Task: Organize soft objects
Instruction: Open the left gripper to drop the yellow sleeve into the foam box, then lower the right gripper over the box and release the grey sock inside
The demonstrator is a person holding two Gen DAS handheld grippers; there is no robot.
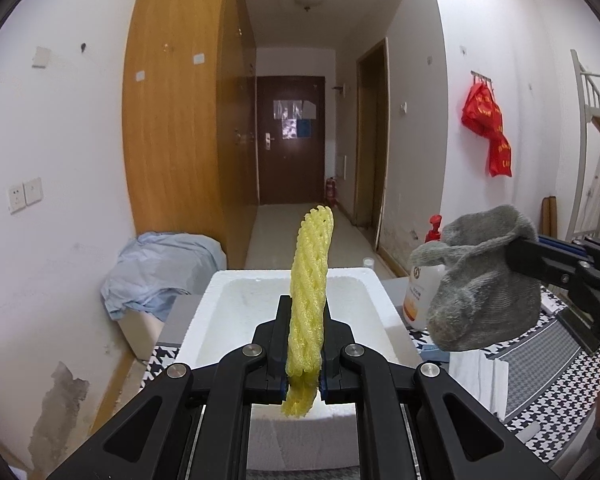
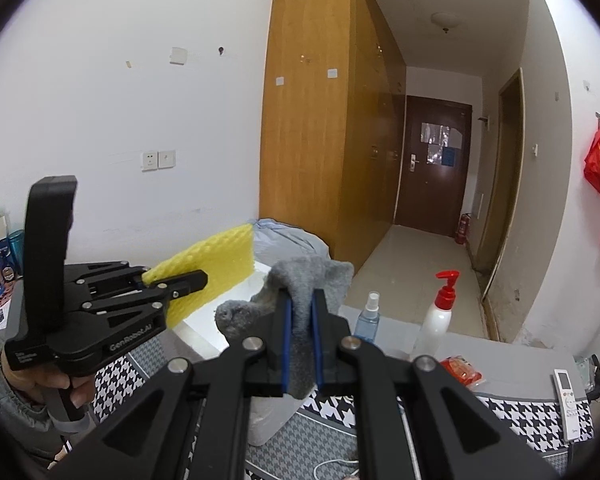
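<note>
Left wrist: left gripper (image 1: 305, 322) clamped on upright yellow foam net (image 1: 309, 280), ribbed mesh, above white foam box (image 1: 216, 312).

Right wrist: right gripper (image 2: 300, 312) pinched shut on crumpled grey sock (image 2: 304, 280), fuzzy, right of the net, over the box's near edge.

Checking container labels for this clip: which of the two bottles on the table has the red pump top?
The taller white bottle, standing right of the small clear blue spray bottle in the right wrist view. Its top is a red pump; the blue one has a white spray nozzle.
</note>
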